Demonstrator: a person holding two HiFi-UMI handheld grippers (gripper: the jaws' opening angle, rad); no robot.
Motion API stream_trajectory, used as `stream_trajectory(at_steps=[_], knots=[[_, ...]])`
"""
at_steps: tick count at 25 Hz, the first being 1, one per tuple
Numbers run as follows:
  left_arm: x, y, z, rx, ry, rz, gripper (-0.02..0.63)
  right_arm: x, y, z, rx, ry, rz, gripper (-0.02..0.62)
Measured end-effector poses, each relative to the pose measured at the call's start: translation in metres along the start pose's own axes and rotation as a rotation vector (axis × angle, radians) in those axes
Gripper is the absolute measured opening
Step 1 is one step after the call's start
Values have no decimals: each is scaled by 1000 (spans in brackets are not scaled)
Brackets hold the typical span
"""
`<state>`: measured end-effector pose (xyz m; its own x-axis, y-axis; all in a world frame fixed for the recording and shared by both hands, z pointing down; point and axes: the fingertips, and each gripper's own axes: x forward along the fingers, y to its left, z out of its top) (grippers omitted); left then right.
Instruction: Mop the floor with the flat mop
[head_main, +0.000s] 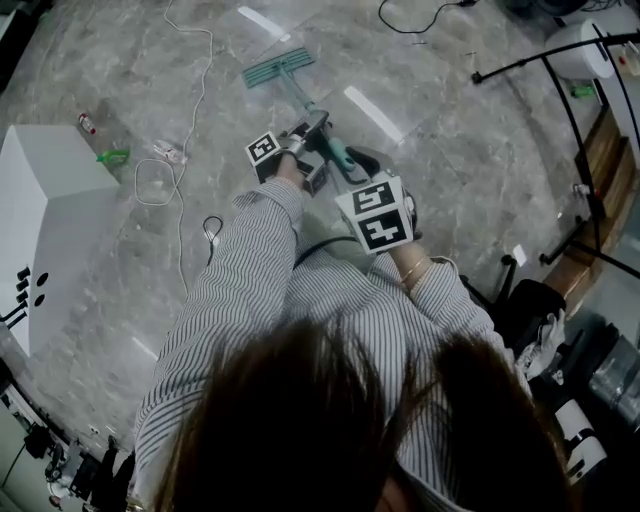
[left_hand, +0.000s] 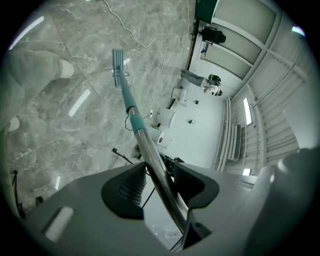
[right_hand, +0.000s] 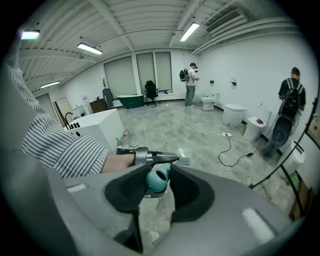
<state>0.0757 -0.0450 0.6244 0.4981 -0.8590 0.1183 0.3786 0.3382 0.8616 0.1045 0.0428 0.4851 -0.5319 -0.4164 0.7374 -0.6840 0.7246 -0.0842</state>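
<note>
The flat mop's teal head (head_main: 278, 68) lies on the grey marble floor ahead of me, and its handle (head_main: 318, 118) slants back toward my body. My left gripper (head_main: 306, 133) is shut on the handle's metal part (left_hand: 150, 155), partway down. My right gripper (head_main: 362, 168) is shut on the teal top end of the handle (right_hand: 157, 180). In the left gripper view the mop head (left_hand: 118, 62) rests flat on the floor far down the pole. The left gripper (right_hand: 165, 159) shows just beyond the right one.
A white cabinet (head_main: 45, 215) stands at my left, with a white cable (head_main: 185, 150) and small items on the floor beside it. A black stand (head_main: 580, 130) and black cable (head_main: 415, 22) are at the right. People (right_hand: 191, 84) stand at the far wall near white toilets (right_hand: 232, 114).
</note>
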Motion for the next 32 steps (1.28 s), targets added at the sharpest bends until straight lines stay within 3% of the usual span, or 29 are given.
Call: stream_trajectory(at_steps=[12,17,23,32], knots=[[126,-136,224,-18,-18,5,172,194,-62,208,25,3,-25,121],[175,-188,296,32,-17,17,176,255,-90,282,10,-8,-20,120],[198,-211,337,33,-53,13,176,289,-103,318,17,10,-19,120],[197,-208,341,-33,-102,-54,169,293,-103,315,-16,5,-53,115]])
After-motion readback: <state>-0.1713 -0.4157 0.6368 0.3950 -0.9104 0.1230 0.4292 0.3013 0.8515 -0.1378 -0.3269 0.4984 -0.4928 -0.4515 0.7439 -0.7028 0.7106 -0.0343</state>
